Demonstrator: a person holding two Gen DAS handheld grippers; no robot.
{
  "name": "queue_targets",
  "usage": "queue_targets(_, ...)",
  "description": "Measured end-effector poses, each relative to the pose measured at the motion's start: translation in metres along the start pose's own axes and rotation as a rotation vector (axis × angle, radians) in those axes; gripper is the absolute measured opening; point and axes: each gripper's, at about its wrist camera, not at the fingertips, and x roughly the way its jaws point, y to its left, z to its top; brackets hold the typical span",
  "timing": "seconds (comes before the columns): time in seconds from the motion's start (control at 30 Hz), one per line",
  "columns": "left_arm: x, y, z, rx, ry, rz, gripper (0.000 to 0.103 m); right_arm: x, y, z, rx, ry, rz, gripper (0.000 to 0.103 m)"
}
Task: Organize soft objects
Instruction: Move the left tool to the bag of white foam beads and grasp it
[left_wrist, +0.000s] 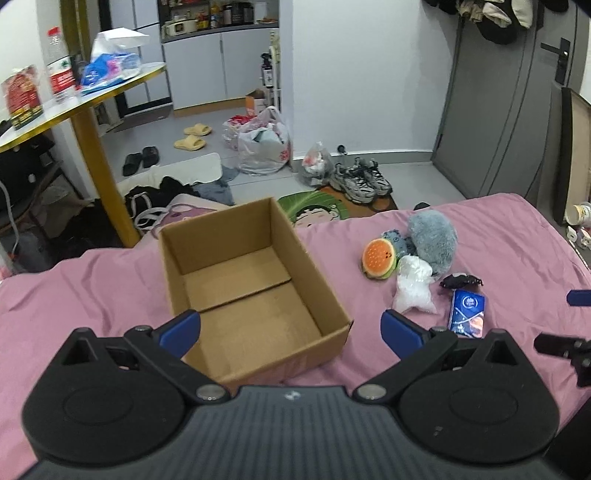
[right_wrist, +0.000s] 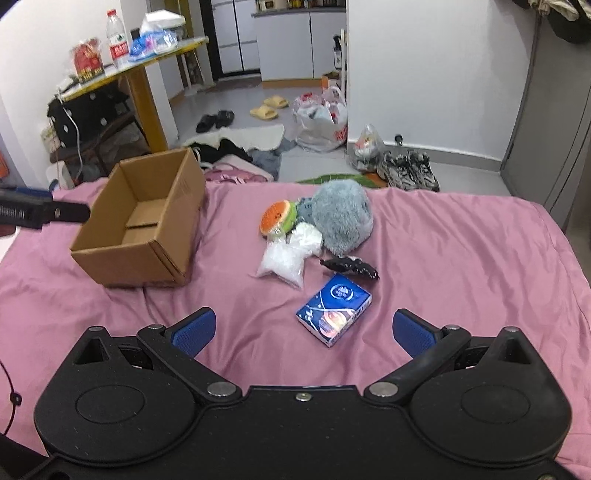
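Several soft things lie clustered on the pink bed (right_wrist: 461, 240) right of the empty cardboard box (right_wrist: 147, 218), and with both the left claw (left_wrist: 291, 328) and right claw (right_wrist: 304, 328) spread apart and holding nothing, the grey plush (right_wrist: 341, 216) looks light and squashy, best pinched deep across its bulk.

Bare pink bed (right_wrist: 461, 258) lies open right of the clustered soft toys (right_wrist: 332, 218) and between them and the cardboard box (right_wrist: 140, 236), whose open top stands unobstructed.
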Motion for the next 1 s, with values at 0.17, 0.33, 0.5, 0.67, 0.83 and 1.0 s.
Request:
queue_targets(0.17,0.017,-0.006,0.014,0.013,0.010,-0.035,0.103,0.012,0.004,0.003,0.019,0.010,0.006,0.103)
queue_targets(0.33,0.034,-0.024,0.025,0.044,0.016,-0.075,0.103,0.023,0.000,0.000,0.043,0.010,-0.005,0.103)
queue_targets(0.5,0.051,-0.039,0.027,0.060,0.014,-0.141,0.103,0.039,-0.008,-0.002,0.068,0.013,-0.041,0.088)
queue_targets(0.67,0.070,-0.044,0.030,0.040,0.021,-0.174,0.100,0.053,-0.012,-0.003,0.096,0.011,-0.039,0.073)
queue_targets(0.83,0.085,-0.053,0.032,0.062,0.011,-0.206,0.096,0.073,-0.016,-0.006,0.169,0.026,-0.053,0.066)
queue_targets(1.0,0.107,-0.068,0.032,0.067,0.023,-0.245,0.090,0.094,-0.015,-0.010,0.218,0.015,-0.060,0.066)
